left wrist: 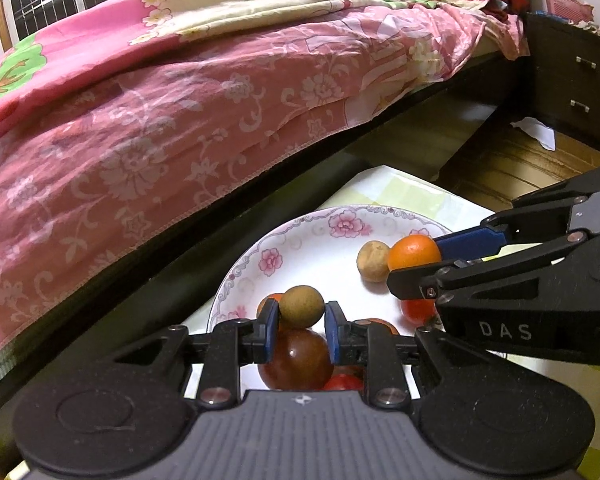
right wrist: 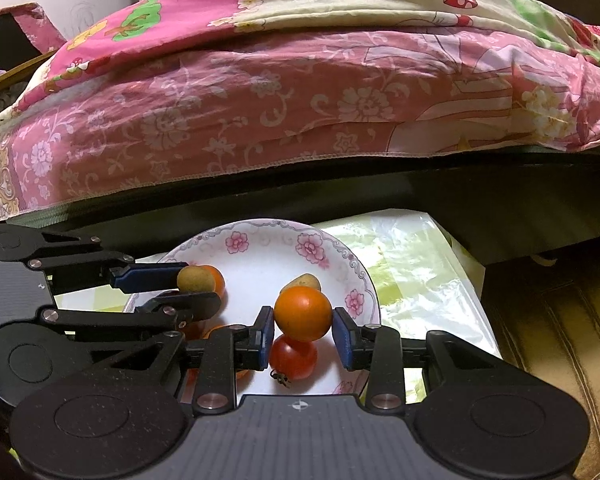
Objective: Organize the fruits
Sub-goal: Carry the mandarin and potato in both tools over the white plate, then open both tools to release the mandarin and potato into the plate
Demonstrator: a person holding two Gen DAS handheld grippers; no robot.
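Observation:
A white floral plate (left wrist: 300, 248) (right wrist: 260, 264) holds several small fruits. My left gripper (left wrist: 301, 312) is shut on a brown longan (left wrist: 302, 306), which also shows in the right wrist view (right wrist: 196, 279), above a dark red tomato (left wrist: 296, 358). My right gripper (right wrist: 303, 330) is shut on a small orange (right wrist: 303, 313), which also shows in the left wrist view (left wrist: 414, 252), above a red tomato (right wrist: 293, 356). A second longan (left wrist: 373, 261) (right wrist: 305, 280) lies on the plate beyond the orange. More red fruits lie partly hidden under the grippers.
The plate sits on a yellow-green plastic-covered table (right wrist: 416, 280). A bed with a pink floral sheet (left wrist: 160, 128) (right wrist: 260, 120) stands close behind. A dark drawer cabinet (left wrist: 576, 84) is at the right, over wooden floor (left wrist: 512, 164).

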